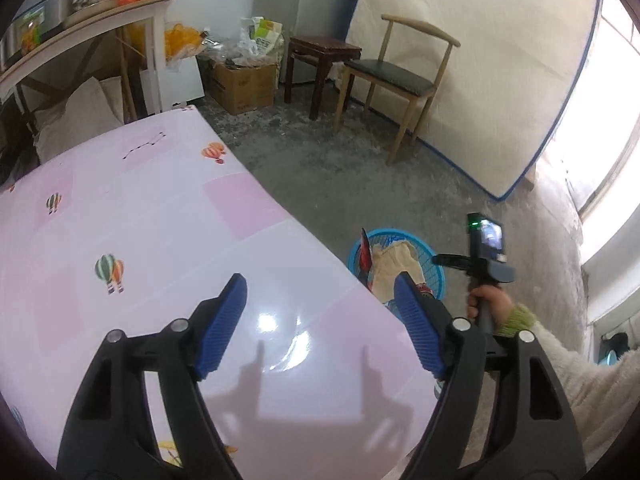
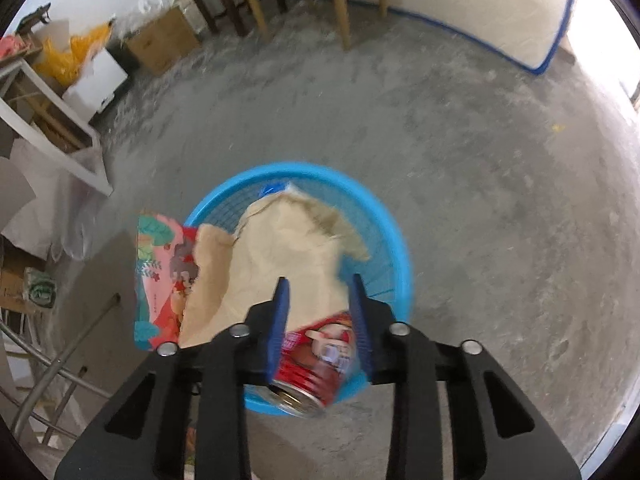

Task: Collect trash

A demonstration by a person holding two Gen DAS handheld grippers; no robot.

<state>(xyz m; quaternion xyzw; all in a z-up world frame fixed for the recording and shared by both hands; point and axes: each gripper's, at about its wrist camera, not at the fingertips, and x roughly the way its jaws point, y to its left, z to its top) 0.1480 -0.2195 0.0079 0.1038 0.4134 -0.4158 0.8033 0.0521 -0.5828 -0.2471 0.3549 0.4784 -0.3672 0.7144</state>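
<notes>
Two grippers in play, only one of them near the trash. Right gripper (image 2: pixel 319 280): pointed steeply down over the blue basket (image 2: pixel 392 240) on the concrete floor, jaws apart by a narrow gap, pads seemingly clear of everything. Straight below that gap, a red can (image 2: pixel 316 364) — blurred, low against the basket's near rim, shiny end toward the camera, long axis roughly in line with the fingers rather than across them. Looks already dropped, not gripped, though hard to say for sure through the blur. Beyond the can, filling most of the basket: crumpled brown paper (image 2: pixel 288 248). Off to the left, a printed pink packet (image 2: pixel 160 272), standing on edge and leaning out past the rim.

Left gripper (image 1: pixel 320 280): hovers over the pink table (image 1: pixel 160 220), jaws spread wide, nothing between them. No trash visible on the cloth from this view. Basket down past the table's edge, ahead and to the right of these jaws — well apart from them, and just under the person's right hand (image 1: pixel 488 304).

Judged from this: drop-off as good as done. For any tidying of the leaning packet, right side nearer by far; for a fresh pick from the table, left side already in place.
</notes>
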